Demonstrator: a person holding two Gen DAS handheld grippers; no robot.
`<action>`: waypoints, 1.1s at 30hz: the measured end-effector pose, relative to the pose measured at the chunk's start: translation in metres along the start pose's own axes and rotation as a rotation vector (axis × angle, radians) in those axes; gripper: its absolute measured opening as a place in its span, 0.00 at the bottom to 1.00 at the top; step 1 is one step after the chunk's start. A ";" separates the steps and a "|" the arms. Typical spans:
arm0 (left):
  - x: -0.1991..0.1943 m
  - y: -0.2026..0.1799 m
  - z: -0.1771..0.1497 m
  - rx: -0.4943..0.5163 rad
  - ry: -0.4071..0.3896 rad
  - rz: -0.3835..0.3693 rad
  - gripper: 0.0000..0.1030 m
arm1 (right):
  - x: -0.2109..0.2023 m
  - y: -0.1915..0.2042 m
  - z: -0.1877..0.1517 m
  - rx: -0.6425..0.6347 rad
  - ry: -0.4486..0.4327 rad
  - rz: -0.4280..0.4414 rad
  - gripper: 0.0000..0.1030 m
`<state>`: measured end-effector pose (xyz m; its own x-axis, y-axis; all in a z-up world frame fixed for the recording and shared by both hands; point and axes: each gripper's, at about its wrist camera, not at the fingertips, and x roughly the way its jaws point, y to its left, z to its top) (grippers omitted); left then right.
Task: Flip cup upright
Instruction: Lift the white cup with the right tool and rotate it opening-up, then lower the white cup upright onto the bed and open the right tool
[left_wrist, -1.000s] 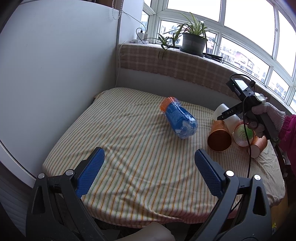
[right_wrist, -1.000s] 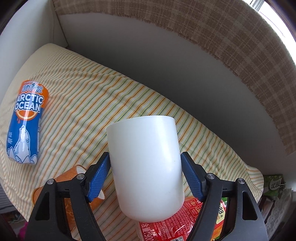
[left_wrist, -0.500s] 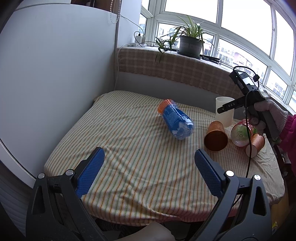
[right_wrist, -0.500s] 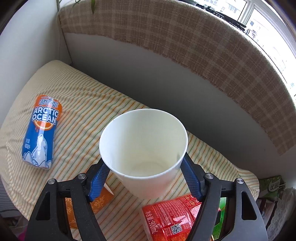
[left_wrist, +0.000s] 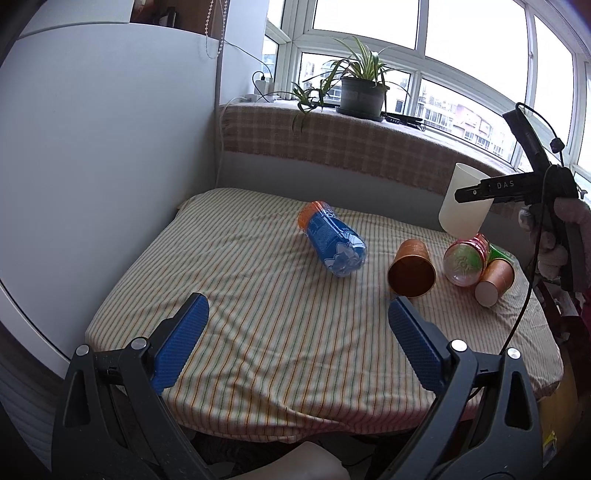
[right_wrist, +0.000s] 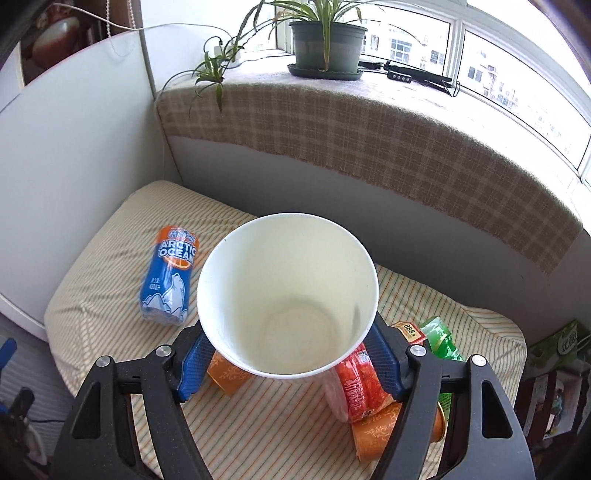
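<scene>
My right gripper is shut on a white paper cup and holds it mouth up above the striped table. In the left wrist view the white cup hangs upright in the air at the far right, clamped by the right gripper. My left gripper is open and empty over the table's near edge. An orange cup and a smaller orange cup lie on their sides below the white cup.
A blue and orange bottle lies on its side mid-table. A red bottle and a green packet lie at the right. The striped tablecloth ends at a white wall on the left and a plaid-covered sill behind.
The right gripper has lifted the white cup off the table and turned it from lying on its side to mouth up. The left gripper has pulled back slightly.
</scene>
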<state>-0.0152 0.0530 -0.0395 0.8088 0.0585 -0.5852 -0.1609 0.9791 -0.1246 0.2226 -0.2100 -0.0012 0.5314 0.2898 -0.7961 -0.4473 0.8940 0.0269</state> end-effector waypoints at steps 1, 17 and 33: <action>0.000 -0.001 0.000 0.002 0.000 -0.007 0.97 | -0.009 0.000 -0.008 0.012 -0.008 0.017 0.71; 0.004 -0.021 -0.004 0.035 0.022 -0.049 0.97 | -0.029 0.008 -0.128 0.184 0.193 0.413 0.71; 0.006 -0.024 -0.004 0.035 0.035 -0.043 0.97 | 0.052 0.000 -0.139 0.396 0.306 0.499 0.71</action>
<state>-0.0084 0.0295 -0.0433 0.7938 0.0101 -0.6081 -0.1064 0.9867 -0.1226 0.1502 -0.2421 -0.1265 0.0788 0.6406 -0.7638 -0.2588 0.7531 0.6049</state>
